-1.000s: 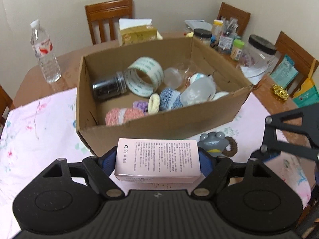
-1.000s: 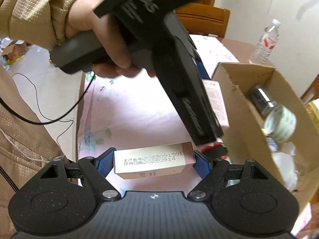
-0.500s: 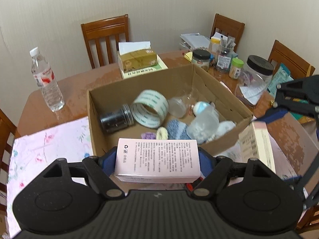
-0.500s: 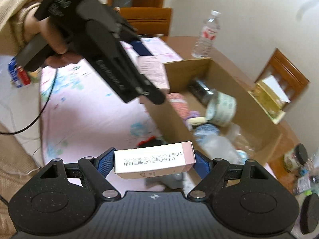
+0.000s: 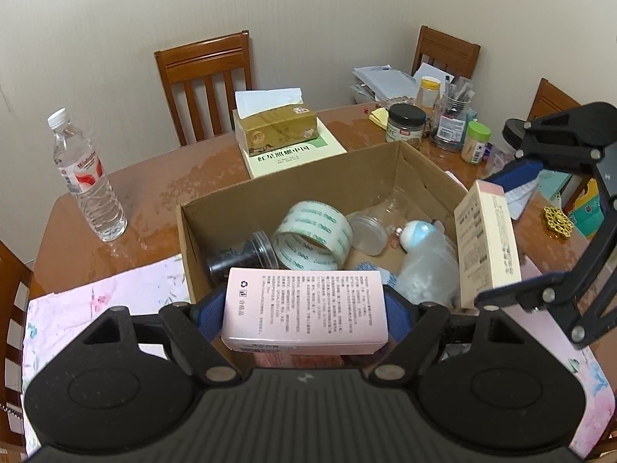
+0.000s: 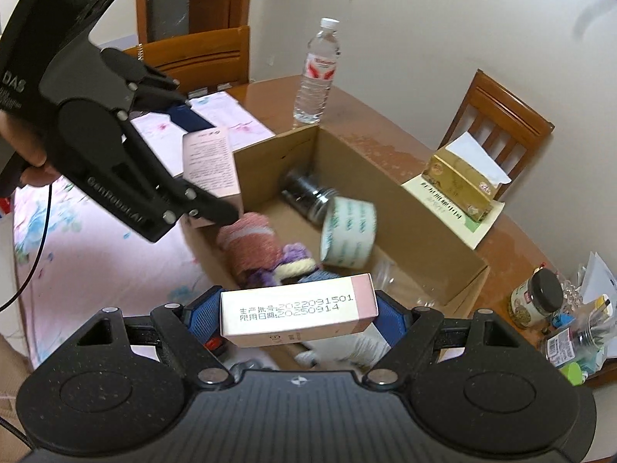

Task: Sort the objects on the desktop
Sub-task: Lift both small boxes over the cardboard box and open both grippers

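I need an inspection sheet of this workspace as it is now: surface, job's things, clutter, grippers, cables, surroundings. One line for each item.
Surface: brown wooden table, partly covered by a pink floral cloth.
Job's things: open cardboard box holding a tape roll, a dark jar and yarn balls; two pink cartons.
Clutter: water bottle, tissue box on a booklet, jars and papers at the far corner.
Grippers: left gripper shut on pink carton; right gripper shut on second pink carton; both above the box.
Cables: one black cable hanging from the left gripper's handle.
Surroundings: wooden chairs, plain wall.
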Demonstrator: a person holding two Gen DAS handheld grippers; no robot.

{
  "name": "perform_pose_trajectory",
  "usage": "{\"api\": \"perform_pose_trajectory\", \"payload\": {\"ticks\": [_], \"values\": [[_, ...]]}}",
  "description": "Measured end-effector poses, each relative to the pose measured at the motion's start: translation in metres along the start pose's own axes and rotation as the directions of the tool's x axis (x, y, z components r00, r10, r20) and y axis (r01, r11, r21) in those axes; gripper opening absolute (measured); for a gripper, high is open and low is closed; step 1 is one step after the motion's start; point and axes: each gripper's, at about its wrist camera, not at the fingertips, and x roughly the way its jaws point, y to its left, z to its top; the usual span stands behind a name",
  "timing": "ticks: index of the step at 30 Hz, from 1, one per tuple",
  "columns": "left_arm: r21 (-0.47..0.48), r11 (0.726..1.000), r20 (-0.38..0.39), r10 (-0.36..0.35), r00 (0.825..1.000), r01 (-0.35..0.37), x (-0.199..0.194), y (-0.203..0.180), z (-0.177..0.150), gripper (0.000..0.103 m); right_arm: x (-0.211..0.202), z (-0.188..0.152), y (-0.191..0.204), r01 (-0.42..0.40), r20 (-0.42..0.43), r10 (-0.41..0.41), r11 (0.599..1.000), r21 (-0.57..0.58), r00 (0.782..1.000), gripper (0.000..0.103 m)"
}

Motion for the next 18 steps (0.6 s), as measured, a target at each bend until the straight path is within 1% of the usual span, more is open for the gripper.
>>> {"api": "perform_pose_trajectory", "payload": {"ticks": [5,7,8,9,10,11,14,18], "values": [[-0.009,1.000,-0.013,-0.002,1.000,0.002,0.017,0.010,0.009,0.081,0.014,0.009,-0.019,0.001,-0.015,-0.001,1.000,0.020,1.000,0.084],[-0.015,1.000,-0.025,-0.011,1.000,0.011,0.025,0.014,0.013,0.085,0.023,0.012,-0.027,0.004,-0.024,-0.003,0.999,0.033,1.000,0.084],[-0.022,1.000,-0.029,-0.011,1.000,0.011,0.028,0.016,0.014,0.089,0.027,0.013,-0.031,0.003,-0.026,-0.002,0.999,0.043,1.000,0.085],[-0.029,1.000,-0.028,-0.007,1.000,0.006,0.030,0.018,0.015,0.091,0.031,0.015,-0.035,0.000,-0.026,0.002,0.999,0.054,1.000,0.085],[-0.034,0.999,-0.029,-0.003,1.000,0.002,0.031,0.020,0.016,0.091,0.034,0.015,-0.038,0.000,-0.026,0.002,0.998,0.065,1.000,0.087],[-0.033,0.999,-0.035,-0.007,0.999,0.006,0.033,0.022,0.017,0.091,0.038,0.016,-0.042,0.006,-0.031,-0.004,0.997,0.078,1.000,0.091],[-0.038,0.999,-0.059,-0.035,0.998,0.032,0.033,0.025,0.018,0.091,0.046,0.018,-0.049,0.028,-0.052,-0.023,0.993,0.116,0.998,0.092],[-0.021,0.998,-0.082,-0.066,0.994,0.064,0.025,0.021,0.017,0.091,0.046,0.014,-0.052,0.022,-0.076,-0.009,0.985,0.170,0.997,0.092]]}}
